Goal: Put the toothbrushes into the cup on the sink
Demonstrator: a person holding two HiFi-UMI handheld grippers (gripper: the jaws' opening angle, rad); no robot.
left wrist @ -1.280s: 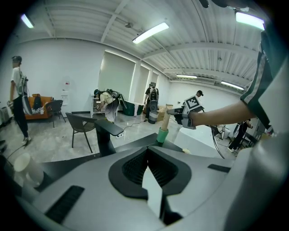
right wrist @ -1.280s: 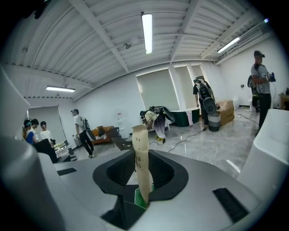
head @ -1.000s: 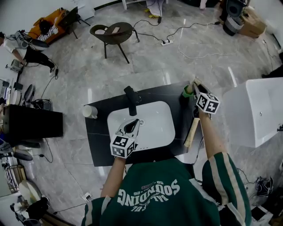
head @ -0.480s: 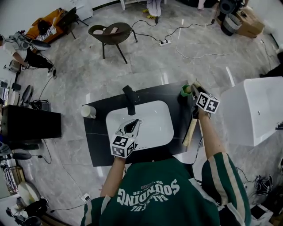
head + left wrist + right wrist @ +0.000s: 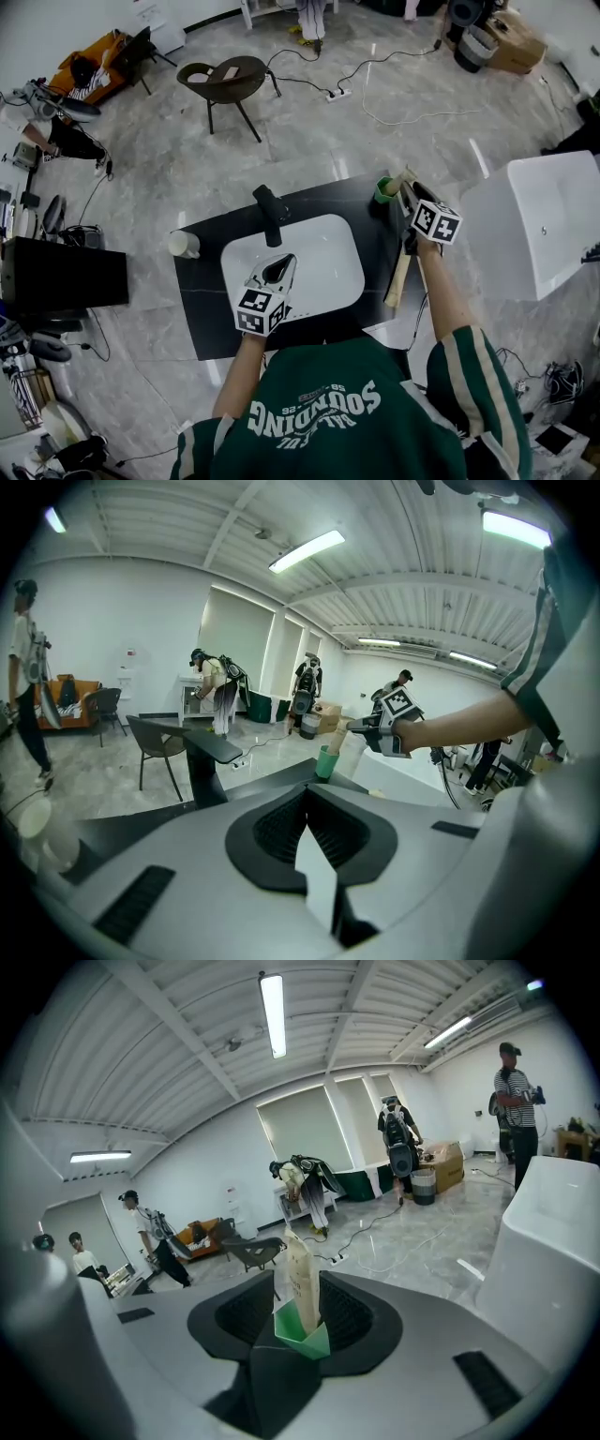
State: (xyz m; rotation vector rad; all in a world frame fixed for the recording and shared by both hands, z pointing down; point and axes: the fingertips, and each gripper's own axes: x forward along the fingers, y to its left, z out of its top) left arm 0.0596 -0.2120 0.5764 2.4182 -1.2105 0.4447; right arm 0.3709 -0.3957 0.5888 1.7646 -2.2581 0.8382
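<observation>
A green cup (image 5: pixel 381 191) stands at the far right corner of the black counter (image 5: pixel 202 309) round the white sink (image 5: pixel 323 262). A toothbrush in a beige pack (image 5: pixel 400 181) stands upright in it. My right gripper (image 5: pixel 407 194) is just beside the cup; its jaws have just been opening. In the right gripper view the pack (image 5: pixel 300 1274) and cup (image 5: pixel 302 1331) sit between the spread jaws of the right gripper (image 5: pixel 300 1309), untouched by the pads. A second beige pack (image 5: pixel 399 276) lies on the counter's right side. My left gripper (image 5: pixel 278 270) hovers open and empty over the basin.
A black faucet (image 5: pixel 268 212) rises behind the basin. A white cup (image 5: pixel 182 244) sits at the counter's left end. A large white tub (image 5: pixel 544 225) stands close on the right. A chair (image 5: pixel 225 80), floor cables and several people are farther off.
The right gripper has drawn back a little from the green cup, leaving the pack standing in it. The left gripper has stayed over the basin.
</observation>
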